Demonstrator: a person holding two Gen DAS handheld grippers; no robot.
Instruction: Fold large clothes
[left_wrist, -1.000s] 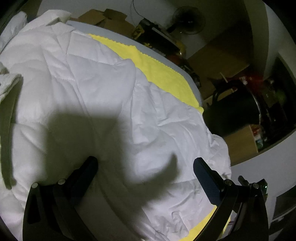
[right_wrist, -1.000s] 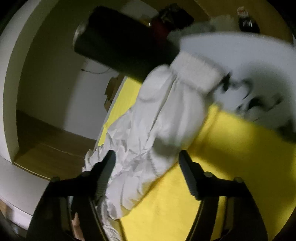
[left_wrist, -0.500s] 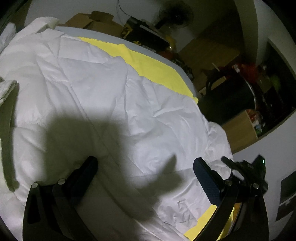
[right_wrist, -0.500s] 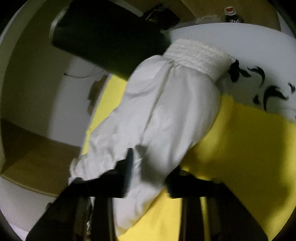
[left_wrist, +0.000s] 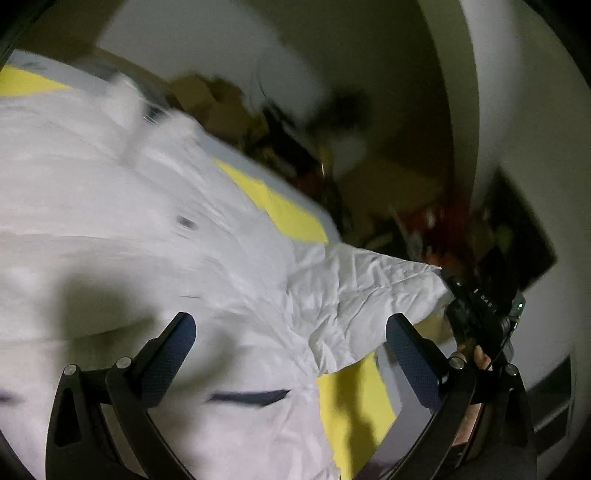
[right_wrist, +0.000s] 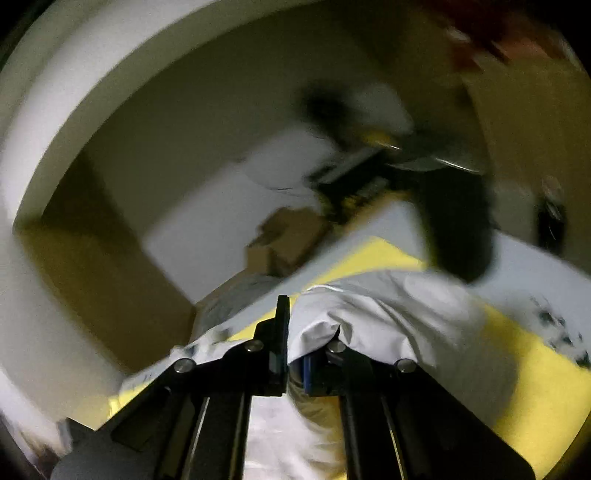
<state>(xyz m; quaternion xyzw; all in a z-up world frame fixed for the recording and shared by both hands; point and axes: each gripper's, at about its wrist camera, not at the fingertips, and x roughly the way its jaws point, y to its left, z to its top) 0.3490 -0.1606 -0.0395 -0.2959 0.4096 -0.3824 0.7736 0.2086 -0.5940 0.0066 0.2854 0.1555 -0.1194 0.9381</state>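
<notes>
Gripping the white jacket (right_wrist: 388, 306) in my clenched right gripper (right_wrist: 293, 339).
It lies on the yellow cloth (left_wrist: 354, 406); my left gripper (left_wrist: 291, 332) hangs released above it, holding nothing.

One white quilted padded jacket (left_wrist: 155, 236) lies spread out, with one sleeve (left_wrist: 373, 288) drawn off to the side. One yellow cloth sheet (left_wrist: 354, 406) lies under it, on one pale grey desk (right_wrist: 524, 254). Two black handheld grippers show: the left gripper (left_wrist: 291, 336) with two dark fingers (left_wrist: 173, 343) set wide apart, and the right gripper (right_wrist: 295, 343) with two fingers pinched on the jacket's fabric. Brown cardboard boxes (right_wrist: 284, 236) sit behind, too blurred to count.
</notes>
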